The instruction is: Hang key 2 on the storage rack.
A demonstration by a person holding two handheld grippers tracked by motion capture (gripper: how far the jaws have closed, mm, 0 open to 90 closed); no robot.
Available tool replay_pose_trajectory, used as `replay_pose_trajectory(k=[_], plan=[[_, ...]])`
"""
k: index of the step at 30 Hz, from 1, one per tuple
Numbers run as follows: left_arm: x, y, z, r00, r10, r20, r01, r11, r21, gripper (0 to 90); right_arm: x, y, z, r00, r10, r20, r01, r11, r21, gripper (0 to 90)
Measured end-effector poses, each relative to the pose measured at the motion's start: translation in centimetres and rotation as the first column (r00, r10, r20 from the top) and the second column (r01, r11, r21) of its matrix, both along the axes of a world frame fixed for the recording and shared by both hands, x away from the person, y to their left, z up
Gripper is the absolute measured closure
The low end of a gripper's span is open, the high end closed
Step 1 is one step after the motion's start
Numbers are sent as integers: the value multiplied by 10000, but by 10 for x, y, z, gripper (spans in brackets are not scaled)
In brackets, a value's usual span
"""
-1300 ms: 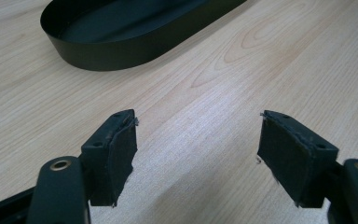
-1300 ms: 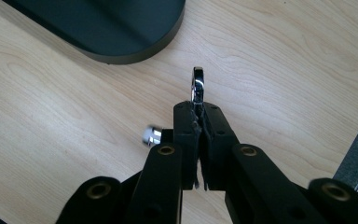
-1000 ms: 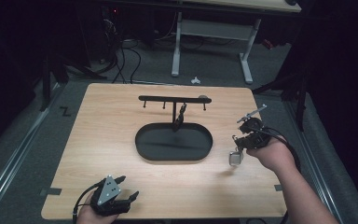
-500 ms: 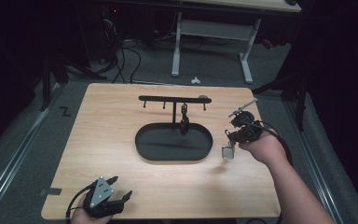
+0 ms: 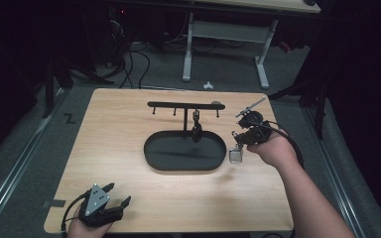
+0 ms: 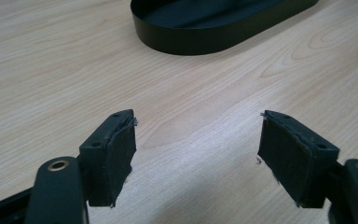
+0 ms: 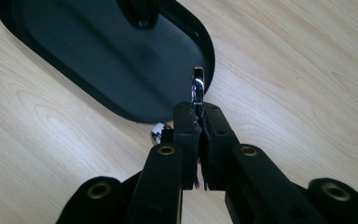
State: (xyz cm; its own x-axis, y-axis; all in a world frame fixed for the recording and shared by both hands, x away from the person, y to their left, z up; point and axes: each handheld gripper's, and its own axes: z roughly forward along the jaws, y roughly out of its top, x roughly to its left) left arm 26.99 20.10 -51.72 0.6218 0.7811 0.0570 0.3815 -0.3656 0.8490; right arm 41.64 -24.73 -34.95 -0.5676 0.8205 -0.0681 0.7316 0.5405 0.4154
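A black oval tray (image 5: pixel 154 153) lies mid-table with a black stand rising from it; the stand's crossbar (image 5: pixel 176 104) carries small hooks. A dark item (image 5: pixel 196 130) hangs from one hook. My right gripper (image 5: pixel 239 143) hovers just off the tray's right end, shut on a chrome ring (image 7: pixel 198 86). A small silvery tag (image 5: pixel 235 156) dangles below the ring. In the right gripper view the jaws (image 7: pixel 199 109) are closed tight, pointing over the tray's rim (image 7: pixel 121 109). My left gripper (image 5: pixel 118 193) rests open near the table's front left corner, nothing between its pads (image 6: pixel 121 149).
The wooden table (image 5: pixel 114 129) has bare room left of and in front of the tray (image 6: pixel 191 39). Beyond the far edge stand a white desk frame (image 5: pixel 223 37) and cables on a dark floor. The table's right edge is close to my right forearm.
My right gripper has moved left and slightly away, carrying the ring and tag to the tray's right end. The left gripper has slid a little toward the front edge.
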Motion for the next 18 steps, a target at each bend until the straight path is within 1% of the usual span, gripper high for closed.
replay_pose_trajectory(k=[9,14,15,18], plan=[[-1,0,0,10000,-64,-40,64,10000,15,276,9,15,9,9996,242,175,-243,9997,5,862],[-1,1,0,9999,-98,-96,98,10000,16,272,14,24,14,9996,208,194,-209,9998,25,862],[-2,1,0,9999,-77,-78,77,10000,-18,273,15,25,14,9991,323,265,-324,9995,5,862],[-3,1,0,9998,-102,-150,102,9999,8,272,18,29,17,9995,186,236,-187,9998,60,862]])
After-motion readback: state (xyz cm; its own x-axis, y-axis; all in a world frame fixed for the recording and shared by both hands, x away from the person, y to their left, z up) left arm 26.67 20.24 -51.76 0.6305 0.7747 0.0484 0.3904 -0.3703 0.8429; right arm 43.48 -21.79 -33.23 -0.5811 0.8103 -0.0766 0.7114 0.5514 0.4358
